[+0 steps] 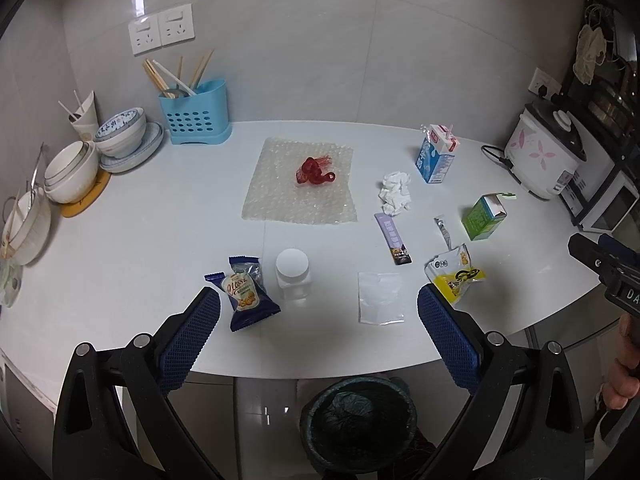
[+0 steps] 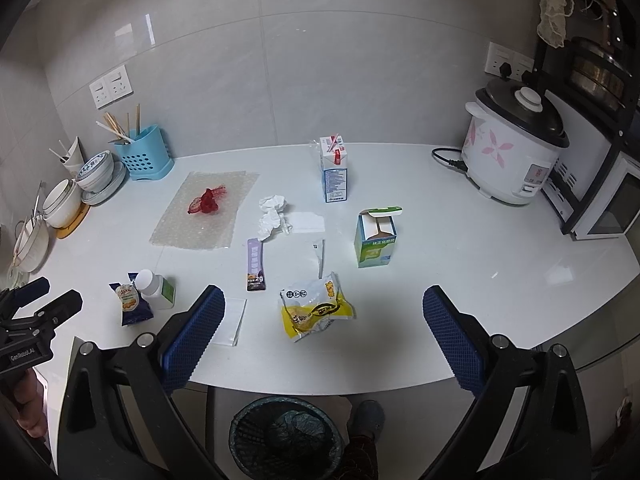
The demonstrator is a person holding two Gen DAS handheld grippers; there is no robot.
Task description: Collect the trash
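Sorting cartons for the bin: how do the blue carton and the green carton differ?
The blue carton is taller and narrower; the green carton is shorter and squatter. The blue carton has a straw poking from its top; the green carton's top flap hangs open, showing the inside. The blue carton stands nearer the wall, the green carton nearer the counter's front. Both stand upright.

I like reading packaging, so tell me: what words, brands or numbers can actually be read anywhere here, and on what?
"Classi…" on the blue snack packet, last letters unclear.
"2g" on the purple sachet.
"GenRobot.AI" on the left gripper body.
"DA…" on the right gripper body, cut off by the frame.
Print on the blue milk carton, green box and yellow wrapper is too small or blurred to read.
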